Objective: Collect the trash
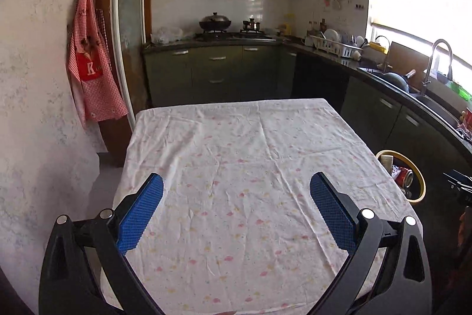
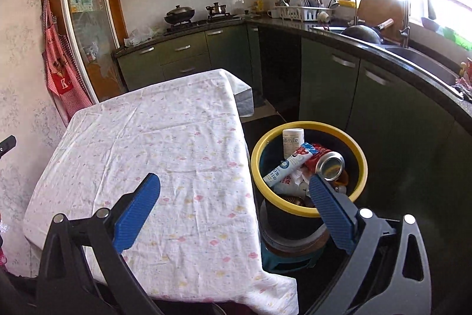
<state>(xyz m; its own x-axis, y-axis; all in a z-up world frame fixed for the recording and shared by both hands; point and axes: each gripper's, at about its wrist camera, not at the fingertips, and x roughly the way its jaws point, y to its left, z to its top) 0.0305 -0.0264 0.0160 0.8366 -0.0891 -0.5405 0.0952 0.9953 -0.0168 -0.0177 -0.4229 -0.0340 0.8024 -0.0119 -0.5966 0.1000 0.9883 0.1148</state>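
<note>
Both jaws spread wide, empty: left gripper (image 1: 236,182) over one tablecloth (image 1: 236,167), right gripper (image 2: 234,182) near one yellow-rimmed bin (image 2: 361,155) holding one can (image 2: 330,164), one tube (image 2: 287,164), one white bottle (image 2: 292,140)

A white letter "K" stood on the red patch of the checked apron (image 1: 91,70) hanging on the wall. Print on the white tube (image 2: 287,164) in the bin was too small to read.

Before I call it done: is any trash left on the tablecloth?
No. The tablecloth shows only bare fabric; the trash sits in the yellow-rimmed bin.
</note>
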